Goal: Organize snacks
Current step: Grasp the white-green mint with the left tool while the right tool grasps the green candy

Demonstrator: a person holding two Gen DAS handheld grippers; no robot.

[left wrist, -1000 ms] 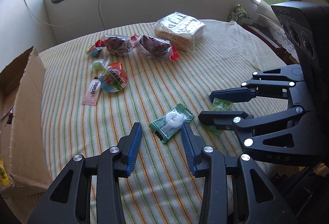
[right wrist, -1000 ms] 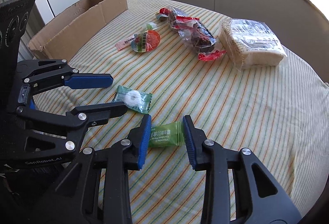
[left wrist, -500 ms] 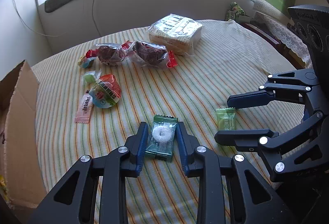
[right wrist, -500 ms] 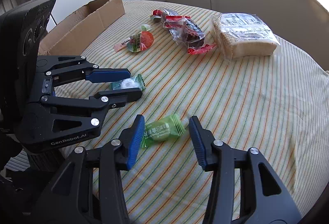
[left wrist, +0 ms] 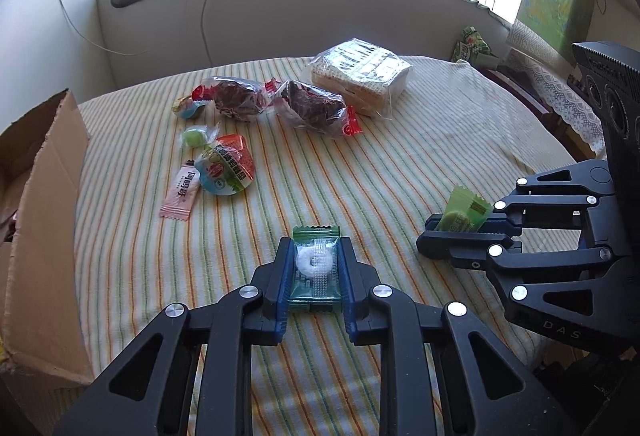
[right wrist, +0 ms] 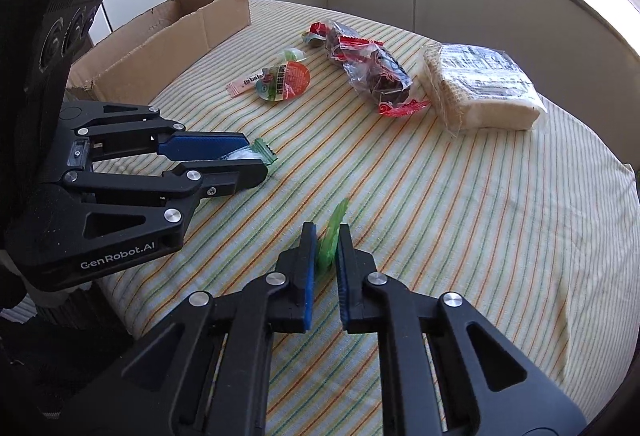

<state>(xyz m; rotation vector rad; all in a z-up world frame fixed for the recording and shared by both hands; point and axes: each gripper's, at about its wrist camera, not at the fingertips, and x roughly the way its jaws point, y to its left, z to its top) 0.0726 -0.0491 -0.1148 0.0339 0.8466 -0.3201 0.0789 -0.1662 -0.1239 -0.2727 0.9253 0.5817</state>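
Two grippers each hold a sweet above the striped cloth (left wrist: 400, 164). Farthest left of the cloth, against its edge, stands the cardboard box (left wrist: 44, 220), its flap upright. Right of the box, on the cloth, lie a pink stick packet (left wrist: 181, 191), a round red-and-green jelly cup (left wrist: 226, 169) touching it, a small green sweet (left wrist: 193, 137) just behind, and two clear bags of dark snacks (left wrist: 276, 105) side by side. Right of those bags, toward the cloth's far edge, sits a clear-wrapped wafer block (left wrist: 360, 76). Near the cloth's front edge, the left gripper (left wrist: 314, 268) has its blue pads closed against the two long sides of a dark green mint packet (left wrist: 314, 268), which lies flat between them with its serrated end sticking out past the fingertips. Right of it, the right gripper (right wrist: 327, 250) is nearly closed, pinching a light green candy (right wrist: 331, 236) that stands on edge between the pads, its upper end poking above the fingertips, clear of the cloth.
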